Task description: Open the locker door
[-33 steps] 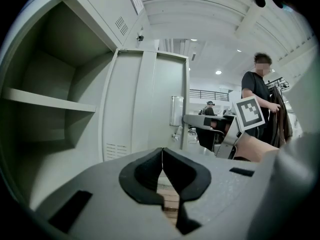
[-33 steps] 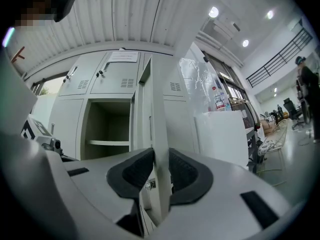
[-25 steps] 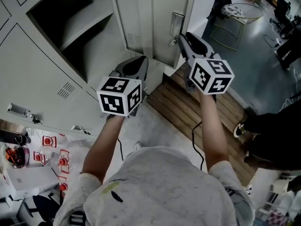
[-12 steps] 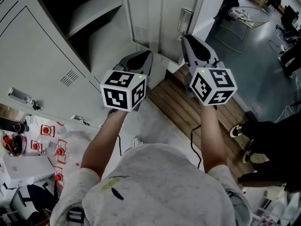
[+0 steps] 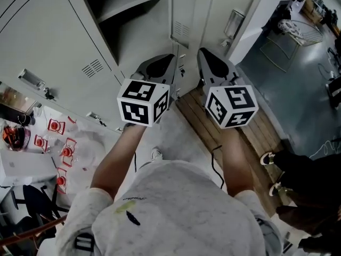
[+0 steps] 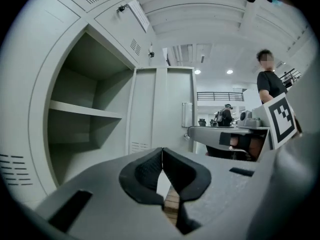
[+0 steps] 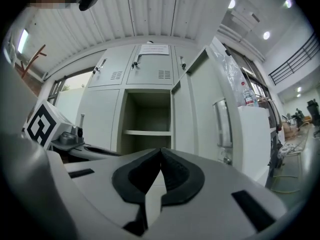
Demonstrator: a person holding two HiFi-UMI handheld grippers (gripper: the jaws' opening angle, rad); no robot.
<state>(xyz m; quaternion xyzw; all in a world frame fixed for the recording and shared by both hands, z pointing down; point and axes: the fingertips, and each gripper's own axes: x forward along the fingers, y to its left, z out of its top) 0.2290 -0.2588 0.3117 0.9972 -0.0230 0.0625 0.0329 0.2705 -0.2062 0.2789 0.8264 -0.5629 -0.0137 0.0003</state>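
Note:
The grey locker's door stands swung open, its handle on the outer face. The open compartment shows a bare shelf. Both grippers hang in front of the locker, touching nothing. My left gripper is shut with nothing between its pads, and it points at the door. My right gripper is shut and empty too, left of the handle and apart from it. The right gripper view looks past the touching tips into the compartment, with the door to its right.
More closed lockers lie to the left. A wooden slatted floor runs under the right gripper. A surface with red-and-white items is at lower left. Another person's feet are at right; a person stands behind a desk.
My right gripper has drawn back from the door handle and moved left toward the left gripper, its jaws closing. The head view has shifted, so the locker sits farther right.

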